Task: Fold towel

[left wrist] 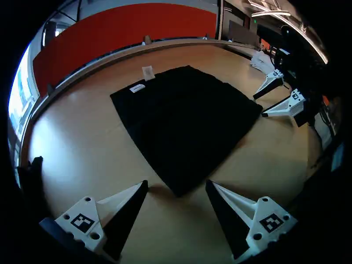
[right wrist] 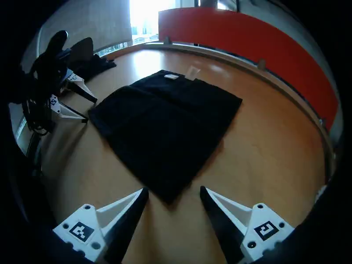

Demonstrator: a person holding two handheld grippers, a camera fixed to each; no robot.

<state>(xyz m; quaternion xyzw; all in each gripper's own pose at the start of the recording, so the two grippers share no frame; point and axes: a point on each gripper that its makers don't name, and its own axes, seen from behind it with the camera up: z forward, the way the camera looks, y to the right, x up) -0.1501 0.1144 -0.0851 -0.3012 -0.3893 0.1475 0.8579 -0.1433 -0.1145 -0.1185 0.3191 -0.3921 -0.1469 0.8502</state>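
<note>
We see a black towel (left wrist: 185, 123) lying flat near the middle of the desk (left wrist: 79, 145). It is a matte, soft-looking rectangle set against smooth, glossy, pale wood that catches the light. A small white label (left wrist: 137, 88) sits on the towel near its far corner. A small white card (left wrist: 148, 72) stands just beyond that edge, though we cannot tell whether it touches the cloth. A flat red panel (left wrist: 123, 31) runs along the desk's curved far edge.

In the left gripper view, the left gripper (left wrist: 176, 182) has its jaws wide apart. Its fingers (left wrist: 125, 207) are white wedges with black inner faces, and each carries a square black-and-white marker. The nearest towel corner points into the gap between the tips, and neither finger touches it. At the right side of the desk in this view, the right gripper (left wrist: 259, 106) aims its tips at another towel corner.

In the right gripper view, the right gripper (right wrist: 174, 189) is likewise spread open. A corner of the towel (right wrist: 167, 123) sits between its tips, clear of both. This view also takes in a bright window (right wrist: 145, 17) past the desk's far edge. At the left of it, the left gripper (right wrist: 91, 110) has its two tips apart just beside a towel corner.
</note>
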